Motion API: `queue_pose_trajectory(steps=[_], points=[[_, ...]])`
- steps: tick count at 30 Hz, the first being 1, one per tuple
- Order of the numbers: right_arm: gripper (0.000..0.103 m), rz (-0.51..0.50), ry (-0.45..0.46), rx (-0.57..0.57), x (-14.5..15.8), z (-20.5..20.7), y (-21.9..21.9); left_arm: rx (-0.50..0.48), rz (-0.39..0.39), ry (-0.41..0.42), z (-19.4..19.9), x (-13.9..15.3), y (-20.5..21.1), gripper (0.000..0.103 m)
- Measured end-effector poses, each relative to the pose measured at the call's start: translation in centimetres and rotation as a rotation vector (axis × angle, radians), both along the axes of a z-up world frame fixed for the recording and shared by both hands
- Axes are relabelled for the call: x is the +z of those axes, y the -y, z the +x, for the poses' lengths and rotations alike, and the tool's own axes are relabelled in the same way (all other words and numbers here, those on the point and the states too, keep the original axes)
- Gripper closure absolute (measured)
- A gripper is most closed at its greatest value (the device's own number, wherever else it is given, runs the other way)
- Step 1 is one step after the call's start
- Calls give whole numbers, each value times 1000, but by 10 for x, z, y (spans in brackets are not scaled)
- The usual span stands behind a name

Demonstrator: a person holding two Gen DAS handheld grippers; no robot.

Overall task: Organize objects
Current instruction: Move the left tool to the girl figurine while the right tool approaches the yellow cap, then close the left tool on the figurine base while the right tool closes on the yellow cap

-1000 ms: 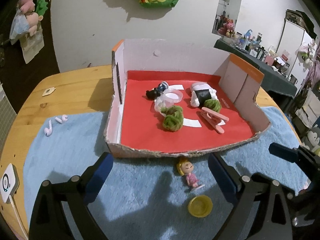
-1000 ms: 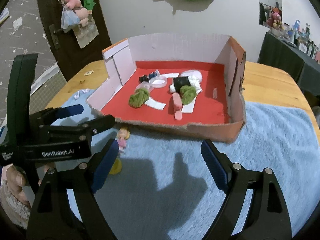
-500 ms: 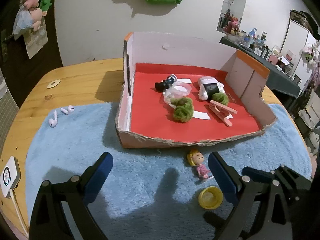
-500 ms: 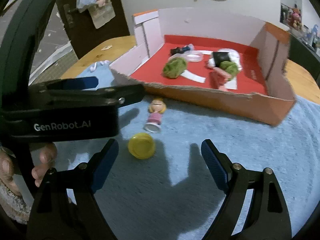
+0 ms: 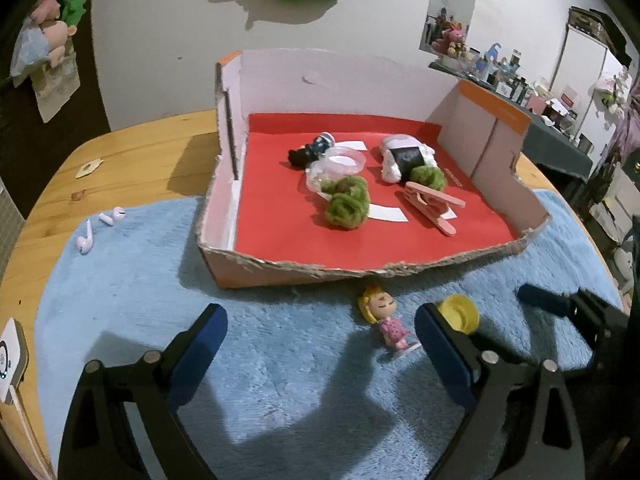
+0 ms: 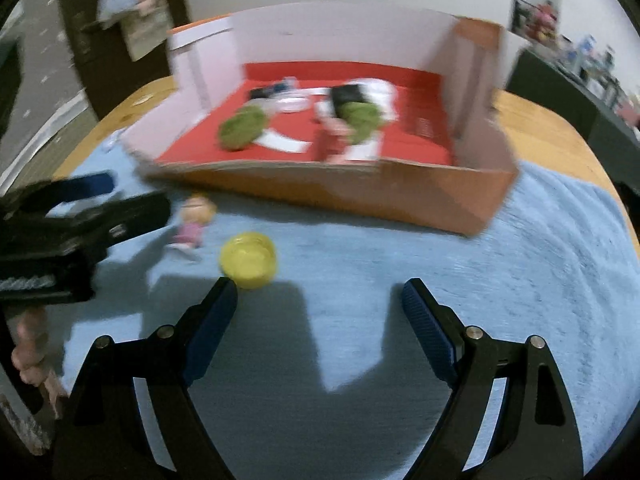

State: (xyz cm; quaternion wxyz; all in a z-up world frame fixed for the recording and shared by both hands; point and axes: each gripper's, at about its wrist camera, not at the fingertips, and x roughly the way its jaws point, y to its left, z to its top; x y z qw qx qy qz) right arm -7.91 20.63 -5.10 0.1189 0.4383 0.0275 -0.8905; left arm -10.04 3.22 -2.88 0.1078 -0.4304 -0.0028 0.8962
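A small doll [image 5: 384, 320] with yellow hair and a pink dress lies on the blue towel [image 5: 132, 280] just in front of the cardboard box [image 5: 320, 272]. My left gripper [image 5: 320, 320] is closing its jaws; the doll lies between them near the right finger, untouched. A yellow cap [image 5: 458, 314] sits partly behind that finger. My right gripper [image 6: 320, 292] hangs open low over the towel [image 6: 520, 280], holding nothing. The yellow cap [image 6: 248, 254] lies just beyond its left fingertip, with the doll [image 6: 192, 220] further left. The box [image 6: 360, 200] has a red floor.
In the box lie green pompoms [image 5: 346, 202], a rice-ball toy [image 5: 404, 156], a pink clothespin [image 5: 432, 206], a clear cup [image 5: 344, 160] and a dark figure [image 5: 306, 154]. Two earbuds [image 5: 86, 242] and a white device [image 5: 12, 356] are at left. A hand [image 6: 28, 356] holds the left gripper [image 6: 128, 196].
The right gripper has sunk towards the towel and come close to the yellow cap. The cap has shifted from in front of the doll to its right. The left jaws have narrowed slightly.
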Motion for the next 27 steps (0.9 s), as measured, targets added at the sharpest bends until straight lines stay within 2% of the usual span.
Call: queue_pose_trajectory(steps=[4,11,13,15,20,22,24,27], points=[[18,12,-17,-23,3,-3,-10,-37,-6,12,2,-4,-6,19],[23,43,-58,79,7,-1,9,-77,3,14,9,-7,-12,31],[27,46,-67,113,7,-1,14,-92,6,8,12,-7,-14,36],[36,62,-72,149,7,0,20,-107,6,1,13,-7,-16,42],[46,91,-88,212,5,-3,32,-135,20,-3,16,-5,-18,54],[48,90,-90,227,4,-4,34,-141,24,1,16,-5,-18,54],[59,88,-90,237,3,-5,35,-142,28,4,16,-5,-19,54],[68,72,-75,234,-2,-10,33,-143,37,8,15,-6,-19,54]])
